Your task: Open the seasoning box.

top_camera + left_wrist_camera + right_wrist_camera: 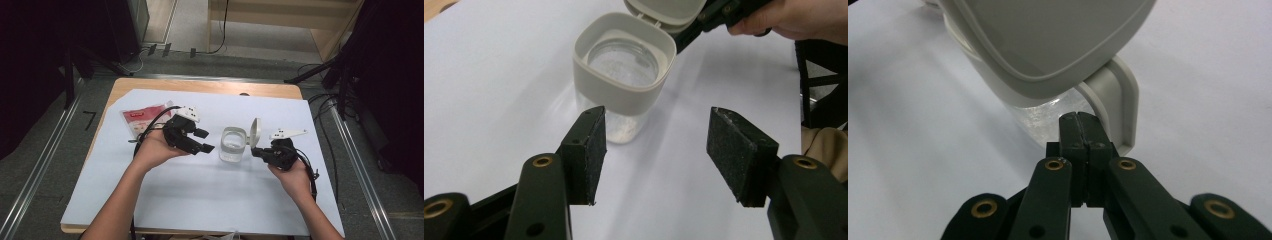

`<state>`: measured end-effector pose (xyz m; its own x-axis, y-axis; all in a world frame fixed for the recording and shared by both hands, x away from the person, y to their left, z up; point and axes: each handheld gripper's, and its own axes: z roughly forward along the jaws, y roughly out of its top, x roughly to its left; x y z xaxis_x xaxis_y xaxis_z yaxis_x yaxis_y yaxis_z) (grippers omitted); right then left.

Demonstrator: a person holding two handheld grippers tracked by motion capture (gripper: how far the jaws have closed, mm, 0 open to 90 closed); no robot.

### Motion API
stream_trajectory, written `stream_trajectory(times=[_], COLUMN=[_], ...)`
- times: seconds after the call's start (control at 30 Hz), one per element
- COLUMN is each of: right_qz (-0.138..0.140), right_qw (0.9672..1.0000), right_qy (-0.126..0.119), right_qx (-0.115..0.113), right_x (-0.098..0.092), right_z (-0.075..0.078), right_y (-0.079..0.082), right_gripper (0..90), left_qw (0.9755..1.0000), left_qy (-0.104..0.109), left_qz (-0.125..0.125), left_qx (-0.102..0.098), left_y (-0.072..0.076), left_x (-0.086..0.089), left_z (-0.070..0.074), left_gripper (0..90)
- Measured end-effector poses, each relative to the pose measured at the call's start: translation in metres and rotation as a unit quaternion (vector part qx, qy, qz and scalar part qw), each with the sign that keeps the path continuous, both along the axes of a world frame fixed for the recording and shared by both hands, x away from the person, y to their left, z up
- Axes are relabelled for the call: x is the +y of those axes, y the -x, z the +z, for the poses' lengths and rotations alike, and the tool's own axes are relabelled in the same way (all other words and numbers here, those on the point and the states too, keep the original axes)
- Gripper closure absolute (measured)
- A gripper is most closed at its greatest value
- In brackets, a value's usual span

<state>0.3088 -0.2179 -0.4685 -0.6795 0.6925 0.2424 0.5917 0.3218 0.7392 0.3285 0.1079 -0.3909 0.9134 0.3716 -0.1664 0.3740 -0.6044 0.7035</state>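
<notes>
high view: left gripper (pixel 200 141) gapes beside jar (pixel 233 144); right gripper (pixel 256 151) pinched.

Left gripper (pixel 200 141): black body, white three-cornered plate on top w/ dark marks, black cable trailing off the back. Jaws showing as black arms w/ brass-ringed holes, each carrying a rectangular black foam pad (pixel 585 155), edges looking worn.

Right gripper (pixel 256 151): same black build, white plate, black cable looping by the wrist; brass-ringed holes along the arms.

Person: forearms showing bare, no sleeves or gloves.
</notes>
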Motion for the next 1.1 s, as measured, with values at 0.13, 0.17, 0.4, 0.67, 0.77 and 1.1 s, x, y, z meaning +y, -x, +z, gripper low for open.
stream_trajectory(times=[0.13,0.17,0.4,0.67,0.77,1.1], right_qz=[-0.008,-0.009,-0.004,-0.004,0.004,0.020], right_qw=[0.9999,0.9999,1.0000,0.9999,1.0000,0.9996], right_qy=[-0.005,-0.005,0.001,-0.004,-0.008,-0.022], right_qx=[0.006,0.006,0.003,0.009,0.003,0.001], right_x=[-0.004,-0.004,-0.003,-0.008,-0.009,-0.015], right_z=[-0.001,-0.001,0.001,-0.001,0.002,0.012], right_y=[-0.005,-0.006,-0.015,-0.024,-0.021,-0.002], right_gripper=[90.0,90.0,90.0,88.1,83.3,65.8], left_qw=[0.9999,0.9999,0.9997,0.9984,0.9983,0.9950], left_qy=[-0.001,-0.002,0.001,0.014,0.018,0.029], left_qz=[0.012,0.016,0.023,0.055,0.056,0.095], left_qx=[0.000,0.000,0.001,0.001,0.002,-0.014], left_y=[0.002,0.003,0.010,0.015,0.018,0.018], left_x=[0.009,0.011,0.030,0.054,0.062,0.088], left_z=[-0.001,-0.001,-0.001,-0.001,0.000,0.004], left_gripper=[42.0,42.0,46.9,46.7,50.3,55.0])
